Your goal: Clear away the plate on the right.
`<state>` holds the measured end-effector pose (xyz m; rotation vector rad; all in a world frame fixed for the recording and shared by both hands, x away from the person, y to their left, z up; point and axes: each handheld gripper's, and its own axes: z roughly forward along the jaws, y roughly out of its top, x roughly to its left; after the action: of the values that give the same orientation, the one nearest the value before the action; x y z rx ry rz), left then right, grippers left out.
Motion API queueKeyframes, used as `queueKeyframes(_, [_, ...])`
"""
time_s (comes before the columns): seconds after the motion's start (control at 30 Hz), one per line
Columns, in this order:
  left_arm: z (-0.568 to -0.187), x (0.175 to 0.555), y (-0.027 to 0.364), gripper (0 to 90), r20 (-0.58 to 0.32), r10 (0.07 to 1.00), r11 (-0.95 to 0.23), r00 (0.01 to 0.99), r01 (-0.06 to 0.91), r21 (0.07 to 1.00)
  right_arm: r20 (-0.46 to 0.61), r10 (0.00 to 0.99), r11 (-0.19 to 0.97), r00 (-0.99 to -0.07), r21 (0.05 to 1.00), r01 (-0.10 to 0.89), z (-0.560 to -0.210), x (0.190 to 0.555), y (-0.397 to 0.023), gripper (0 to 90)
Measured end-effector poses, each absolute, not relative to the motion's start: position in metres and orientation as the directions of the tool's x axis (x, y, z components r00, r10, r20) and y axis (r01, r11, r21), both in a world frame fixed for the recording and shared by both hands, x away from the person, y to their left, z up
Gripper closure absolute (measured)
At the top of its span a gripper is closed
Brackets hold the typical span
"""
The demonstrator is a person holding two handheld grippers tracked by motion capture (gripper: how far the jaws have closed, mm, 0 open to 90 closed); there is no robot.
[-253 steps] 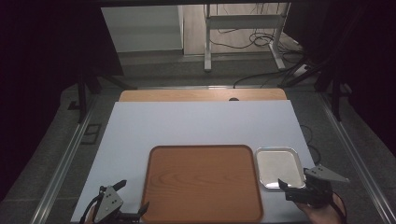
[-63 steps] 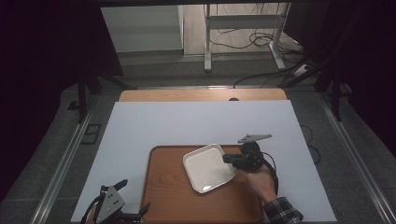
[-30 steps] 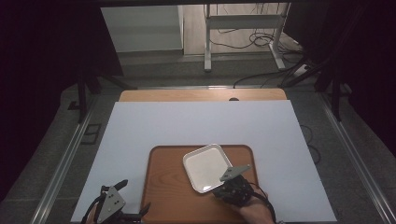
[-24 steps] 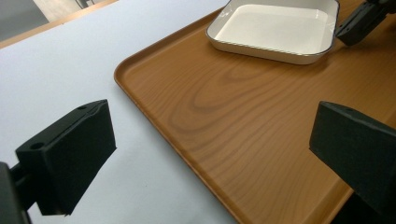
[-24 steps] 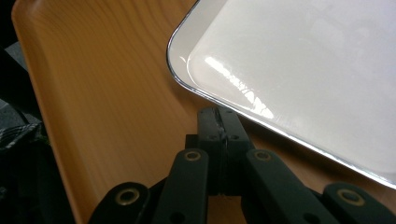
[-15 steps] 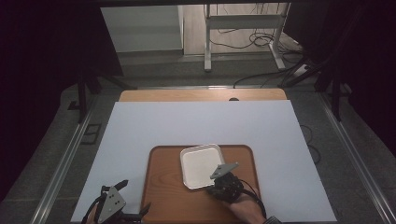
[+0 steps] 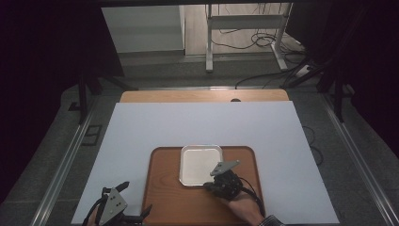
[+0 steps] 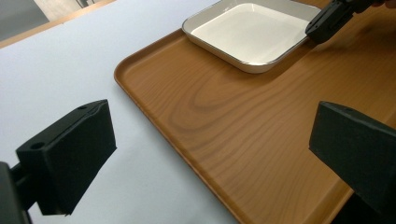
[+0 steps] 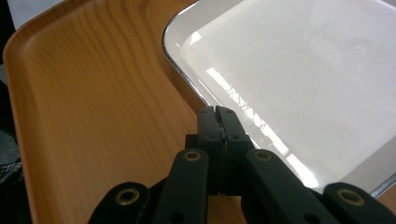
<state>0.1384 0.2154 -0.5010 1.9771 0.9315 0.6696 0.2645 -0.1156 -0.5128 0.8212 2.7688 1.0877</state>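
The right gripper (image 7: 212,184) is pinching the near rim of the white dish (image 7: 200,162), sitting on the wooden tray (image 7: 164,197). The left gripper (image 7: 123,217), jaws wide apart, is waiting by the tray's near left corner.

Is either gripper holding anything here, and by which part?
The right gripper pinches the white square dish by its near rim. The left gripper is open, holding nothing.

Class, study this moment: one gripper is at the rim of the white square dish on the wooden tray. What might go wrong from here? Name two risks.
1. The right gripper pinches only the thin near rim of the white square dish with its jaws together; that narrow hold may slip if lifted.
2. The dish sits at the far edge of the wooden tray; a push forward might slide it against the tray's rim.
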Motion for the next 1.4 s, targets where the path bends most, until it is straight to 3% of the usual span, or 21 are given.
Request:
queueKeyframes(0.7, [-0.501, 0.138, 0.215, 0.2, 0.114, 0.804, -0.383, 0.583, 0.361, 0.85, 0.134, 0.495, 0.596, -0.859, 0.666, 0.448, -0.506, 0.262, -0.115, 82.7])
queueKeyframes(1.4, [-0.501, 0.138, 0.215, 0.2, 0.118, 0.804, -0.385, 0.582, 0.36, 0.85, 0.119, 0.532, 0.558, -0.839, 0.696, 0.452, -0.493, 0.261, -0.13, 65.2])
